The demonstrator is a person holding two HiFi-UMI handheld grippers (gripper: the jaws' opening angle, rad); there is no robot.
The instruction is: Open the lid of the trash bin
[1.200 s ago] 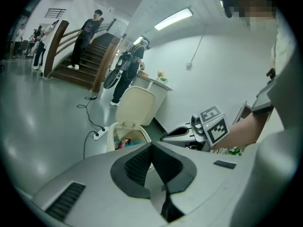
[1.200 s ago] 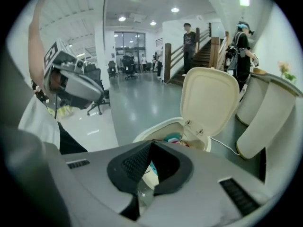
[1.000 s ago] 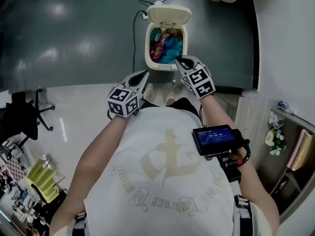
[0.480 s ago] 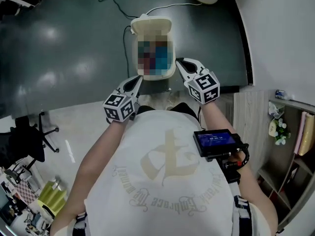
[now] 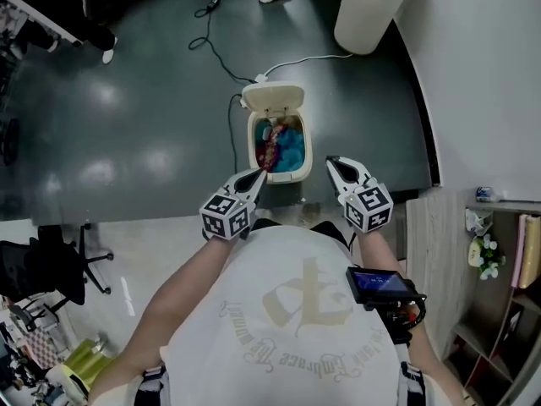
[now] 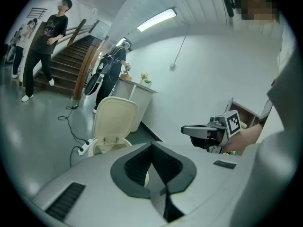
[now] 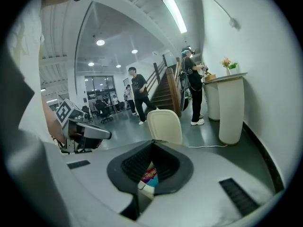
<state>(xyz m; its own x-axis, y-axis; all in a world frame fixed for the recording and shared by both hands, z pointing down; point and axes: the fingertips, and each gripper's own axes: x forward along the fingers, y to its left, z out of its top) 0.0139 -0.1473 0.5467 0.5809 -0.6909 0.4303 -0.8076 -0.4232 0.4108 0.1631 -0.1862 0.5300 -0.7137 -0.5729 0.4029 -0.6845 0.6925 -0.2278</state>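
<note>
Dark, glossy floor (image 5: pixel 127 125) across most of the head view. On it, a cream bin (image 5: pixel 306 152), set ahead of both grippers and roughly between their lines. Looks like thin moulded plastic: light, stiff, smooth enough to slip under a hard pad, and probably easy to shove across that floor if pushed low.

Lid (image 5: pixel 273 99) already up, hinged at the bin's far edge and leaning back away from the person, inner face showing. Seems equally light and rigid; probably unwise to force past the hinge stop. Best taken, if at all, by the free edge opposite the hinge, now uppermost, with a nudge from beneath or a light pinch across the lip. Judged from the present lie of things, opened and needing nothing further.

Left gripper (image 5: pixel 259 176) at the bin's front left corner, overlapping the rim in the head view yet apart from it in the left gripper view. Pressed together at the tips, nothing between them. Right gripper (image 5: pixel 333 162) just right of the bin, clear of its wall, likewise closed and empty — only trash (image 7: pixel 150 178) glimpsed beyond through the pad opening. Lid well beyond both.

Blue and red trash filling the bin; a thin cable (image 5: pixel 230 134) running along its left side.
</note>
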